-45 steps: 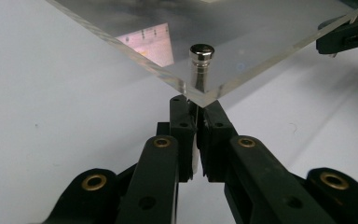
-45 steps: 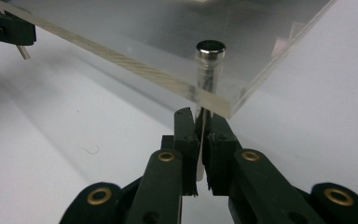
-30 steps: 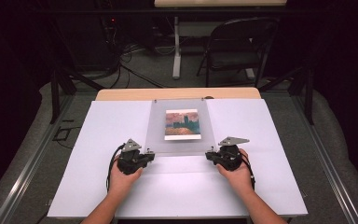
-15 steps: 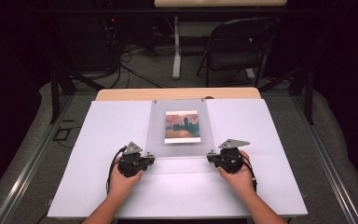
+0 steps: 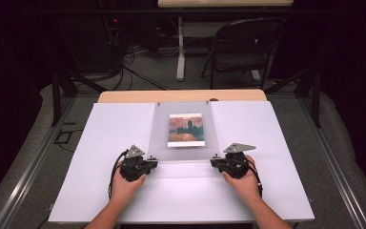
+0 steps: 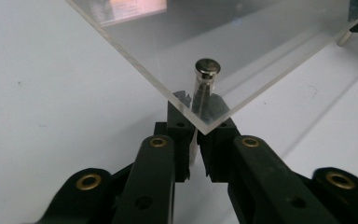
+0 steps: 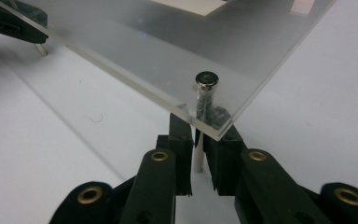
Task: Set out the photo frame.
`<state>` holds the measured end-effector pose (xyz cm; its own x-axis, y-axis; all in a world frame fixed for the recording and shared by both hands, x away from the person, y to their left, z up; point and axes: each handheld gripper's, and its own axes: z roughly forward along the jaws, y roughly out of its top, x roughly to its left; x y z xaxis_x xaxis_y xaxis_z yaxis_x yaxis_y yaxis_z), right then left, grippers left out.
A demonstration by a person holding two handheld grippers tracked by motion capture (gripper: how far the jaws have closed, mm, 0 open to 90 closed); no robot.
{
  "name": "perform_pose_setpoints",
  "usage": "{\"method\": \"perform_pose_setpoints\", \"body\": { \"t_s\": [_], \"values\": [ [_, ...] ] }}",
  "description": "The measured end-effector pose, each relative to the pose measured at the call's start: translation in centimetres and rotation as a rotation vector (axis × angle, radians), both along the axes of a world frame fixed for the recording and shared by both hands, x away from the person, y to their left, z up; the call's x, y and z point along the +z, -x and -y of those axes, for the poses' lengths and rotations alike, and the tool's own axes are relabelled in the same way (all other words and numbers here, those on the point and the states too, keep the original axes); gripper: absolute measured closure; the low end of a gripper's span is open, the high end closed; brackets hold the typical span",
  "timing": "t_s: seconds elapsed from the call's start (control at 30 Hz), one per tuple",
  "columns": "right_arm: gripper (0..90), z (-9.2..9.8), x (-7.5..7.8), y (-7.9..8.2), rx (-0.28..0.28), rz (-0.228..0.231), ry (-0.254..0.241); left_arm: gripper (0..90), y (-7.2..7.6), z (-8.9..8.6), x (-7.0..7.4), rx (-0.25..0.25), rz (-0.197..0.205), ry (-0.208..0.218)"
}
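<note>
Both forearms are brought in from the bottom of the high view, angled slightly inward. The left tongs are held in the left hand, the right tongs in the right hand, and the two are pointed toward each other. On each, the black jaws are seen nearly together with a narrow gap, and have just been opening slightly.
</note>
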<state>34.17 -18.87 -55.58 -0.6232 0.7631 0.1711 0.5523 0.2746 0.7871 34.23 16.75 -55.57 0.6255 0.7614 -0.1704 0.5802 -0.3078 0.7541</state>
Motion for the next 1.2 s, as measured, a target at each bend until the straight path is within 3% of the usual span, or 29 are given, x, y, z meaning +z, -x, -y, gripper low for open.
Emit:
{"method": "perform_pose_setpoints", "body": {
  "t_s": [0.27, 0.43, 0.7, 1.0, 1.2],
  "values": [
    [58.6, 0.0, 0.0, 0.5, -0.011, 0.035, 0.004, 60.2, 0.2, -0.6, 0.1, 0.026, 0.015, 0.050],
    [49.4, -0.1, 0.1, 0.8, -0.004, 0.041, 0.014, 50.1, 0.6, -0.7, 0.3, 0.009, 0.046, 0.035],
    [43.3, 0.3, 0.5, 1.6, 0.004, 0.057, 0.042, 45.5, 1.4, -0.9, 0.7, 0.000, 0.047, 0.019],
    [41.2, 1.7, 1.1, 3.1, -0.001, 0.065, 0.045, 45.3, 2.6, -1.9, 1.3, 0.006, 0.041, 0.038],
    [37.6, 2.6, 1.6, 4.2, 0.003, 0.076, 0.075, 44.6, 3.4, -2.9, 2.2, 0.002, 0.056, 0.053]
  ]
}}
